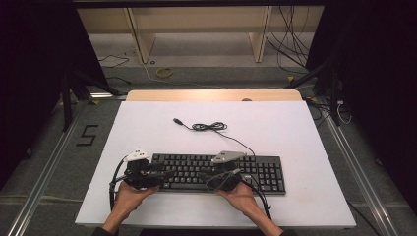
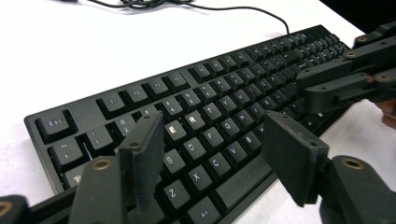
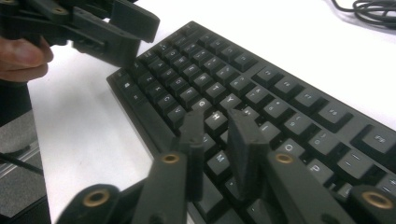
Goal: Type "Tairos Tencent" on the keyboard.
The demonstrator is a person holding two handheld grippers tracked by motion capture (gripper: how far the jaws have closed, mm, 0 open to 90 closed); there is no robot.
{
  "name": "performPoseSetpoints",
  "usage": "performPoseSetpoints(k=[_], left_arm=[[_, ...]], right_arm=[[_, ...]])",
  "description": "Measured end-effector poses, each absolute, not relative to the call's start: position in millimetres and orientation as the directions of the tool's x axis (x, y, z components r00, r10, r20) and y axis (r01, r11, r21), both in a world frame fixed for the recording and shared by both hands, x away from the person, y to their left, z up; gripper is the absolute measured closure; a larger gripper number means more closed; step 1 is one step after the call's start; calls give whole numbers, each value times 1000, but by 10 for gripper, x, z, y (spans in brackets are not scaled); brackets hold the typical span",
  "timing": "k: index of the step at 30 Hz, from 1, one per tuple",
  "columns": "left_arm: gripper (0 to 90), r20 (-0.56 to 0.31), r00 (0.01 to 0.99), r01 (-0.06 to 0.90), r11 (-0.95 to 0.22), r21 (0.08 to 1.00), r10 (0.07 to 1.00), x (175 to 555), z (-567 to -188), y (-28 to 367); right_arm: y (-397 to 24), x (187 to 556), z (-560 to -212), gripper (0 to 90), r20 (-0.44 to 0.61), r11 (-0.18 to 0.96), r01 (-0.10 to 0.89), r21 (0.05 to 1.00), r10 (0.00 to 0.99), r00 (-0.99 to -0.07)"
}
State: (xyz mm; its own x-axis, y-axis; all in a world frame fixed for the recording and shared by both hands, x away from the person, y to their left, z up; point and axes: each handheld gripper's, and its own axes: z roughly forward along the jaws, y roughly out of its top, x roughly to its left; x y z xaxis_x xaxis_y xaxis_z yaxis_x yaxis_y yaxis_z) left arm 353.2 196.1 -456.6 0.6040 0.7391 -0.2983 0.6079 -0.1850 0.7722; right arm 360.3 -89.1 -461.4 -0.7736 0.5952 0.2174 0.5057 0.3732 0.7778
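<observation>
We see a flat black plastic computer keyboard lying on the white table near its front edge, our left gripper spread wide above its left keys, nothing between, our right gripper narrowed to a slim gap over the middle keys.

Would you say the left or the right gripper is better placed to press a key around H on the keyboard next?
Probably the right. The right gripper hangs just over the H and neighbouring keys of the keyboard, its jaws nearly together like one tip. The left gripper sits over the E, R, S, D end, jaws wide apart.
</observation>
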Motion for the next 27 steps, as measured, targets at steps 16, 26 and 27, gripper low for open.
performPoseSetpoints(k=[16, 26, 27], left_arm=[[336, -304, 603, 593, -160, 789, 737, 3401, -4612, 2034], [315, -299, 613, 576, -154, 803, 731, 3347, -4619, 2040], [314, -295, 616, 573, -158, 804, 730, 3343, -4618, 2043]], right_arm=[[-683, 3642, -4697, 900, 211, 418, 510, 752, 580, -786], [-639, 3660, -4738, 900, 203, 432, 516, 740, 587, -784], [-635, 3659, -4741, 900, 202, 434, 516, 738, 587, -784]])
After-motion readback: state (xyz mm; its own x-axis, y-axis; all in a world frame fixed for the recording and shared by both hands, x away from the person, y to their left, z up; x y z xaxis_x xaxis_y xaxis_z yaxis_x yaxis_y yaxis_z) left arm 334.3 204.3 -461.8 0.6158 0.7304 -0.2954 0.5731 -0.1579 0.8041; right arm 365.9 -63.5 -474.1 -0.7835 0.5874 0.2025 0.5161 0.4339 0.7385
